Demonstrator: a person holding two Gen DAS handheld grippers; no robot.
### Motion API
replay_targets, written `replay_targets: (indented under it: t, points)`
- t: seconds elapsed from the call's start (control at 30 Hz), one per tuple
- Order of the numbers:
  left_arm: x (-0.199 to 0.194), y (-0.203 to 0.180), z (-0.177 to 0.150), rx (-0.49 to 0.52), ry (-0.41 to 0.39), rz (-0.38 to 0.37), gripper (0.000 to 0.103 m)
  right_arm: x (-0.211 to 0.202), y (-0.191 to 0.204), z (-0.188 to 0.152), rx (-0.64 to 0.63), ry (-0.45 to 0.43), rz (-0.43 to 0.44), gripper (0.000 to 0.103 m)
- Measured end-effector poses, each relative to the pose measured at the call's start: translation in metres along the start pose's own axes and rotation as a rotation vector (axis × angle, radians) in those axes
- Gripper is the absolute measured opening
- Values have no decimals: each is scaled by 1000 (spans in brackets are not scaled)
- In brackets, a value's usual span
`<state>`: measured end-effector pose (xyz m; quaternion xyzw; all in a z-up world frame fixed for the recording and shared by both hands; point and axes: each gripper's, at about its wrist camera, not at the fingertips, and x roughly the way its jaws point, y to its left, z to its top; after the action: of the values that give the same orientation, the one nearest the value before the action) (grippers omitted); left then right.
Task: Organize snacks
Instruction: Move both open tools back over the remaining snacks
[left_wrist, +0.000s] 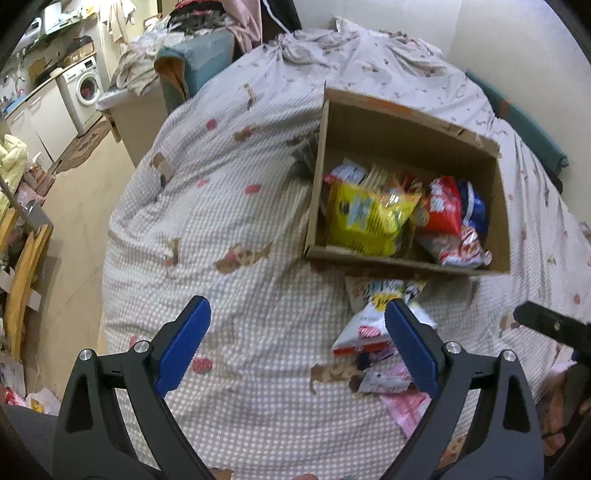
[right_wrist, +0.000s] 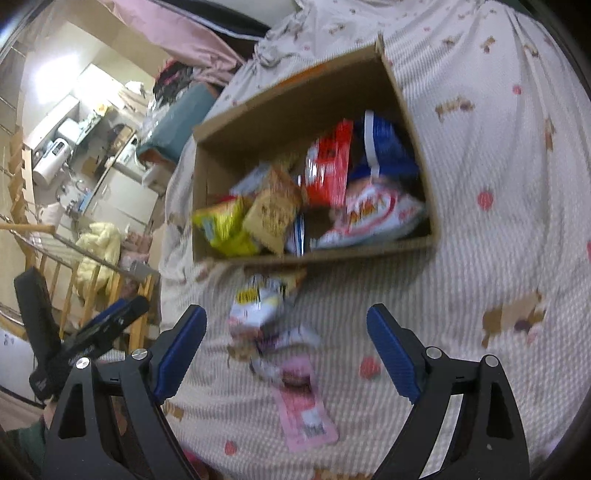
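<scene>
Most snacks already sat in the cardboard box (left_wrist: 406, 122) on the bed (left_wrist: 229, 206): a yellow bag (left_wrist: 362, 218), a red one (left_wrist: 443, 206) and others. A few packets (right_wrist: 258, 306) (one pink (right_wrist: 306, 413)) lay loose just before it. The left tongs (left_wrist: 297, 343) and right tongs (right_wrist: 286, 347) gaped wide, empty.

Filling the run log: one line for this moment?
left gripper open | right gripper open | loose snacks on bed | box part-filled

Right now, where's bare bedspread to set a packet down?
Free: the wide stretch of bedspread left of the cardboard box. Crowded: the box floor, full of packets, and the strip before it with loose packets and the pink packet.
</scene>
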<state>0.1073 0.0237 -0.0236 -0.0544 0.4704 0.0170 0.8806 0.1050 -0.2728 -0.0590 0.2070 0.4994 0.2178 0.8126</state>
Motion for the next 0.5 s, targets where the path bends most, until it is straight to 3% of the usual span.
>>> replay_targets:
  t: [0.23, 0.5]
  points:
    - [26, 7, -18, -36, 77, 7, 94, 10, 3, -24, -16, 44, -56, 91]
    - [26, 14, -12, -89, 71, 7, 94, 30, -5, -26, -4, 102, -118, 91]
